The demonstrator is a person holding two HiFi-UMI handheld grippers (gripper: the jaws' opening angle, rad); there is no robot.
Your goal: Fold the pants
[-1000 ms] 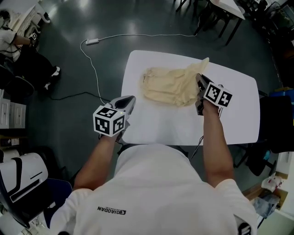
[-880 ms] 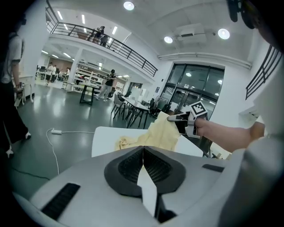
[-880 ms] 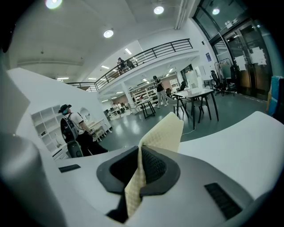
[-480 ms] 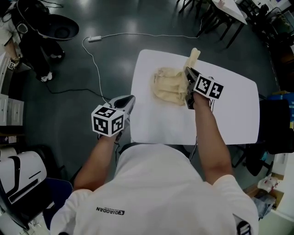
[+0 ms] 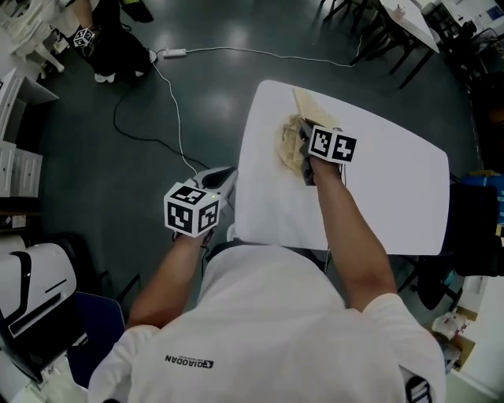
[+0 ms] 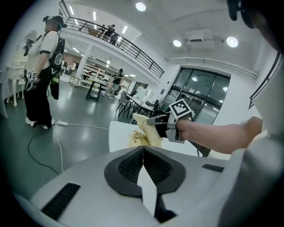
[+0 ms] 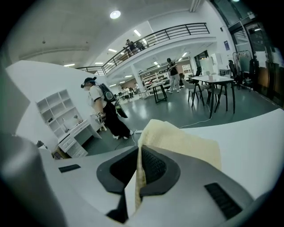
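The cream pants [image 5: 292, 135] lie bunched near the far left end of the white table [image 5: 394, 197]. My right gripper [image 5: 304, 154] is over the heap, shut on a fold of the cloth. In the right gripper view the fabric [image 7: 177, 138] runs up out of the pinched jaws of that gripper [image 7: 139, 170]. My left gripper [image 5: 221, 178] hangs off the table's left edge, above the floor. Its jaws are shut with nothing between them [image 6: 143, 153]. From the left gripper view, the right gripper [image 6: 163, 126] holds the pants [image 6: 143, 132] just above the tabletop.
A white cable [image 5: 169, 110] with a power adapter [image 5: 175, 53] trails over the dark floor left of the table. A person [image 5: 118, 35] stands at the far left. Chairs and another table [image 5: 386, 24] are at the far right, white shelving [image 5: 20, 169] at the left.
My right gripper has carried the pants' end leftward across the table, so the spread-out cloth is now a narrow heap. The left gripper has shifted a little beside the table's edge.
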